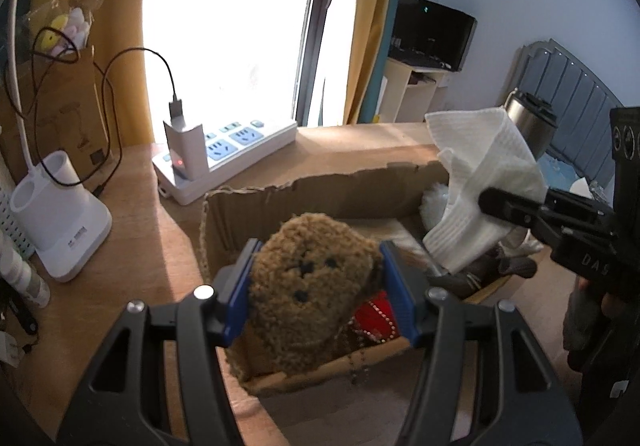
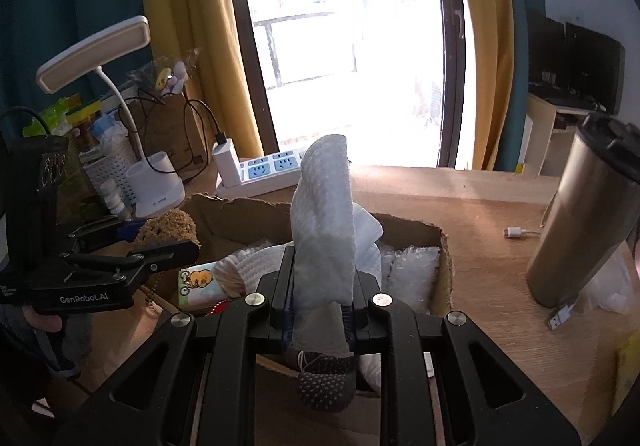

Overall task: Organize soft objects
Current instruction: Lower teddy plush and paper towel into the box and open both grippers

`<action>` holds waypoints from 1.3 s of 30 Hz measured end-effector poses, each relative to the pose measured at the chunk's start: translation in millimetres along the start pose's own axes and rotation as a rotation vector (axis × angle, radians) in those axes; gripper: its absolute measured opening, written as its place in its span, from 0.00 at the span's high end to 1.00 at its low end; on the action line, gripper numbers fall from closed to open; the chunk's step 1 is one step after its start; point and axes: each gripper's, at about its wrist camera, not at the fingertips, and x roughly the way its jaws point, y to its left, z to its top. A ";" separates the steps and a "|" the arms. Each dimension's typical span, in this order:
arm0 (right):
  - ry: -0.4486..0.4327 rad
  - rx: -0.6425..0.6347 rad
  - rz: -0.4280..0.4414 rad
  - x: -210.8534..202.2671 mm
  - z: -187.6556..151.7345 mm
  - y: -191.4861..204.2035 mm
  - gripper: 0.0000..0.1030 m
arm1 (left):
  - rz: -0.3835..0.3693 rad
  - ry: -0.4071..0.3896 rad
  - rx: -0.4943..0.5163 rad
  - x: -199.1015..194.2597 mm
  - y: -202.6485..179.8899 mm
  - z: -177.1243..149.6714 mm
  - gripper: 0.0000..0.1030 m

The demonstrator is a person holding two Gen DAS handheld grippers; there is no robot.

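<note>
Soft objects sit over a torn cardboard box (image 1: 256,206) on a wooden desk (image 1: 132,230) by a bright window with yellow curtains (image 2: 180,46). The left gripper (image 1: 316,278) clamps a brown plush toy (image 1: 312,282) above the box; the right gripper (image 2: 320,310) pinches a white sock (image 2: 324,222) above it too (both jaws closed on their loads). Only the left view shows a grey headboard (image 1: 576,86); only the right view shows the lamp head (image 2: 92,50), bubble wrap (image 2: 412,266) inside the box, and a loose cable (image 2: 520,233) beside the steel tumbler (image 2: 584,214).
</note>
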 end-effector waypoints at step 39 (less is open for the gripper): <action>0.077 -0.015 -0.071 5.1 -11.0 15.5 0.47 | 0.025 0.025 -0.017 -3.2 3.2 0.0 0.25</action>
